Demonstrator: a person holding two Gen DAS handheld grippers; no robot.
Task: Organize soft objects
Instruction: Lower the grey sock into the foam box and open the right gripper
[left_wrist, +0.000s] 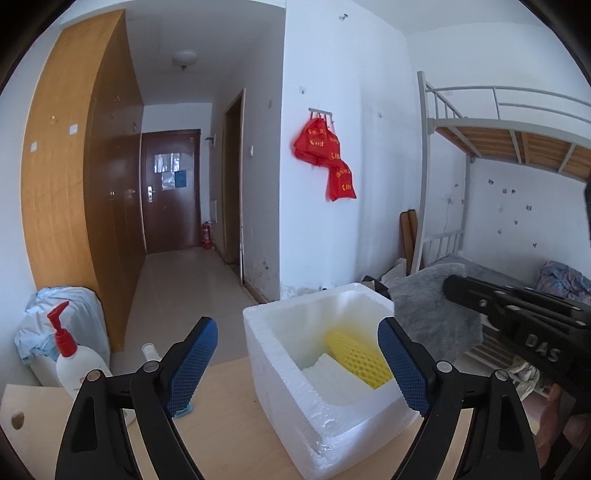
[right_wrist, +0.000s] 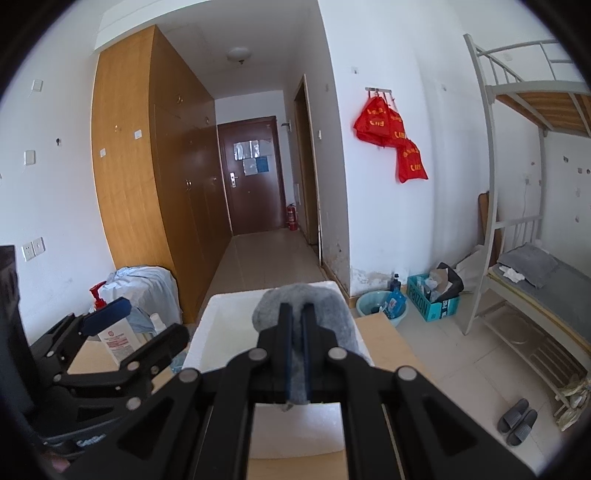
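Observation:
A white foam box (left_wrist: 295, 391) stands on the wooden table, with a yellow foam net sleeve (left_wrist: 356, 356) and a white foam piece (left_wrist: 330, 371) inside it. My left gripper (left_wrist: 297, 363) stands open in front of the box, nothing between its blue pads. My right gripper (right_wrist: 297, 314) is shut on a grey fuzzy cloth (right_wrist: 306, 299), held above the foam box (right_wrist: 221, 314). In the left wrist view the same grey cloth (left_wrist: 432, 306) hangs at the box's right rim from the black right gripper (left_wrist: 448, 286).
A pump bottle with a red top (left_wrist: 70, 354) stands at the table's left, by a pale blue bundle (left_wrist: 55, 314). On the floor to the right are a blue basin (right_wrist: 380, 304), a teal box (right_wrist: 432, 301) and grey slippers (right_wrist: 517, 421). A bunk bed (right_wrist: 535, 277) fills the right.

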